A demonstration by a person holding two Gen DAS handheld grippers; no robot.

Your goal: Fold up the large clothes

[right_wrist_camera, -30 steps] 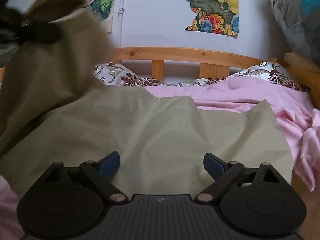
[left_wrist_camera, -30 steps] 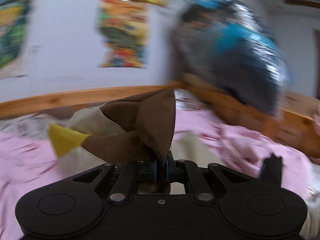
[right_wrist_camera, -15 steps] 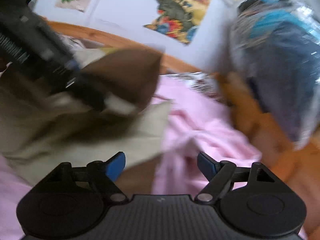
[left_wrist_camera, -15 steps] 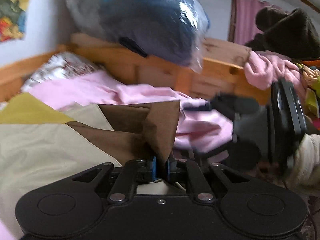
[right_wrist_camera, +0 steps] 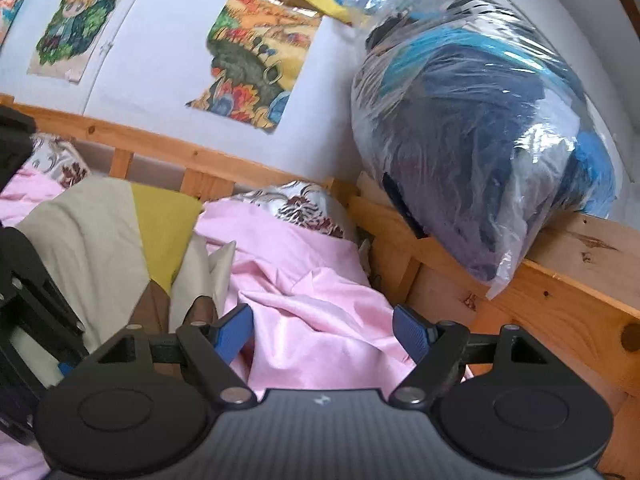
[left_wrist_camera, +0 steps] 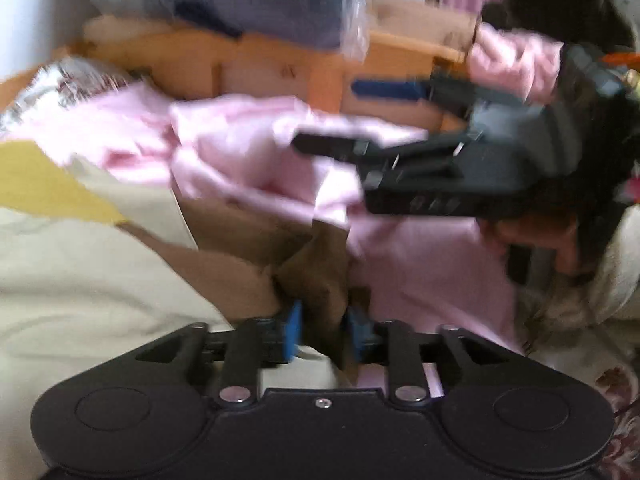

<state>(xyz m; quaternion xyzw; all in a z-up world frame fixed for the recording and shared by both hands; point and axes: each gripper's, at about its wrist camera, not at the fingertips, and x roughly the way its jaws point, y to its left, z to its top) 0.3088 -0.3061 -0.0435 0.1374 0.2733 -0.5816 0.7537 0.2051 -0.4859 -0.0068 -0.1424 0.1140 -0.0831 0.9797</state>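
support: pine-framed wooden bed point(right_wrist_camera: 532, 292) | cover: crumpled pink cotton sheet point(right_wrist_camera: 320, 300) | on sheet: beige, brown and mustard garment point(right_wrist_camera: 88, 236); floral satin pillow point(right_wrist_camera: 304, 208)

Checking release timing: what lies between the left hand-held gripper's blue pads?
In the left wrist view, a bunched fold of the brown garment stands between the pads of the left hand-held gripper, whose jaws are opening.

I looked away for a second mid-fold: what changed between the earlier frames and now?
The left gripper carried the brown corner of the beige garment across and down onto the bed; its jaws, clamped a second ago, are opening with the cloth between them. The right gripper swung off the garment and now hangs over the pink sheet, empty and wide. The plastic-wrapped bundle stayed on the wooden bed frame.
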